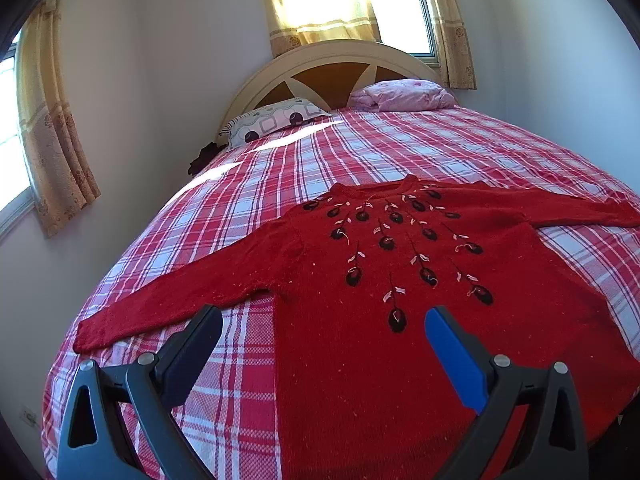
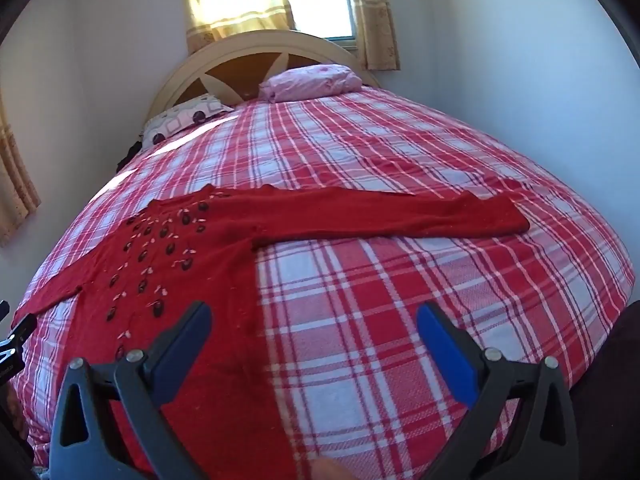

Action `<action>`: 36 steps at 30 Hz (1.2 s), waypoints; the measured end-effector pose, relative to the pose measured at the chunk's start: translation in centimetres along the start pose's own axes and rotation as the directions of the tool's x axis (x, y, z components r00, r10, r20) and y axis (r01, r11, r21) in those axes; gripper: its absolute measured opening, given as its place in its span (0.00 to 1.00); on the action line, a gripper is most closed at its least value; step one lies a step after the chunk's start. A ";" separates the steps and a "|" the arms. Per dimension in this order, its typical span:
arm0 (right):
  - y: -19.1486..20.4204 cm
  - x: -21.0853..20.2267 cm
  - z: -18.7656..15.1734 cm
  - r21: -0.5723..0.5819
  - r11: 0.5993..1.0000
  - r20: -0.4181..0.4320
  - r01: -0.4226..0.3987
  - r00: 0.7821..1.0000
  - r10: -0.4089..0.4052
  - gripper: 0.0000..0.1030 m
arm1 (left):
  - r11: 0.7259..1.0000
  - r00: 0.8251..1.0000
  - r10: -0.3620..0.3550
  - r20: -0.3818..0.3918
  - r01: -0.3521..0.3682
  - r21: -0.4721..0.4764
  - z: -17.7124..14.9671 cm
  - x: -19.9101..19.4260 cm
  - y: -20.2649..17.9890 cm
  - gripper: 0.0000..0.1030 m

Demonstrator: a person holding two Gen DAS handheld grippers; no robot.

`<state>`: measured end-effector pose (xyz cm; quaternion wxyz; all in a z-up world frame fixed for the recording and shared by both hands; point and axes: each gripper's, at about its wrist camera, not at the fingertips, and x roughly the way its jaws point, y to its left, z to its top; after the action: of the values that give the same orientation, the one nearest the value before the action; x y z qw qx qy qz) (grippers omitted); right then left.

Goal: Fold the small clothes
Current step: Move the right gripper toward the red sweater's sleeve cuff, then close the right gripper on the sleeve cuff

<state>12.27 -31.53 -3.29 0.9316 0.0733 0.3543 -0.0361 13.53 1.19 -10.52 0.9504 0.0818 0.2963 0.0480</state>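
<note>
A red knitted sweater (image 1: 380,320) with dark embroidered flowers lies flat, face up, on the plaid bed, both sleeves spread out sideways. In the right wrist view the sweater (image 2: 192,264) is at the left, and its right sleeve (image 2: 400,216) stretches across the bed. My left gripper (image 1: 324,324) is open and empty, hovering above the sweater's lower left side near the hem. My right gripper (image 2: 314,320) is open and empty, above the sweater's right edge and the bare bedcover.
The bed has a red and white plaid cover (image 1: 248,216). A patterned pillow (image 1: 276,120) and a pink bundle (image 1: 404,94) lie by the headboard (image 1: 320,60). Walls close in on both sides. Part of the left gripper shows at the right wrist view's left edge (image 2: 12,344).
</note>
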 end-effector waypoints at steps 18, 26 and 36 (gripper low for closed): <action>-17.7 7.5 4.1 0.305 0.937 -0.083 0.171 0.985 -0.153 0.83 | 0.999 0.994 0.042 -0.104 -0.041 0.016 1.9 9.0 -0.2 0.99; -23.4 10.2 5.2 0.438 0.883 -0.121 0.166 0.985 -0.126 0.68 | 0.998 0.989 0.061 -0.137 -0.061 0.007 1.6 11.1 0.4 0.99; -24.7 11.8 6.2 0.521 0.845 -0.105 0.123 0.991 -0.080 0.44 | 0.998 0.986 0.068 -0.155 -0.067 0.007 1.3 12.3 0.7 0.99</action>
<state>22.16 -57.13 -9.35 0.8579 0.3079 0.3709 -0.1780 24.34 3.39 -16.13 0.9222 0.0888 0.3663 0.0860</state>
